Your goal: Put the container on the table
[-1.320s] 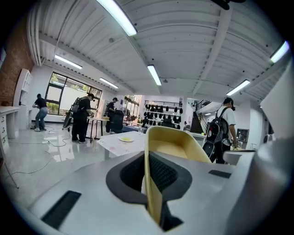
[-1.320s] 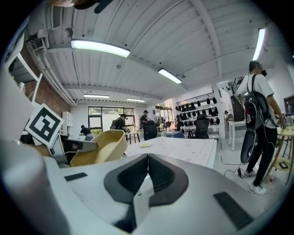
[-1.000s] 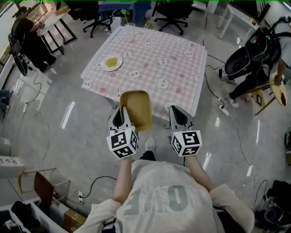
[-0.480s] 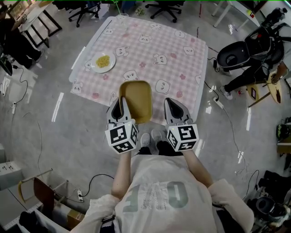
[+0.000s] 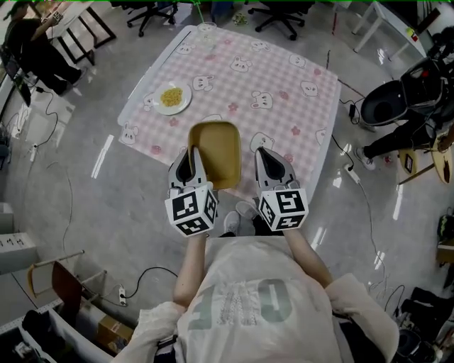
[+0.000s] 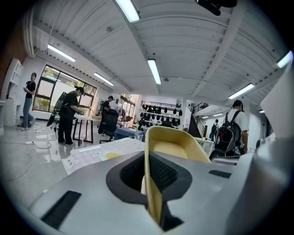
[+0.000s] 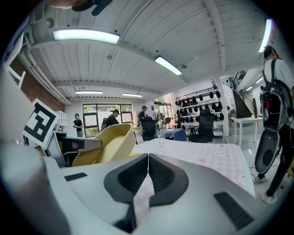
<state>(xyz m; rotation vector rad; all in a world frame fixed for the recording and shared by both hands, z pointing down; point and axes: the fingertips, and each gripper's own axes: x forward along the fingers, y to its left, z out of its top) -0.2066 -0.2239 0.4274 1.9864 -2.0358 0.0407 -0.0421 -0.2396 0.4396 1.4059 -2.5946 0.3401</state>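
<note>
The yellow container, an oblong plastic bin, hangs over the near edge of the table with its pink checked cloth. My left gripper is shut on the container's near left rim. In the left gripper view the rim stands clamped between the dark pads and the bin reaches toward the table. My right gripper is just right of the container, shut and empty. In the right gripper view my right gripper has its pads touching, with the container to its left.
On the cloth are a white plate of yellow food at the left and a clear glass at the far edge. Office chairs stand beyond the table. A person with a black pack is at the right. Cables lie on the floor.
Both grippers have moved forward toward the table together, carrying the container with them. The left grip on the rim is unchanged and the right jaws stayed shut.
</note>
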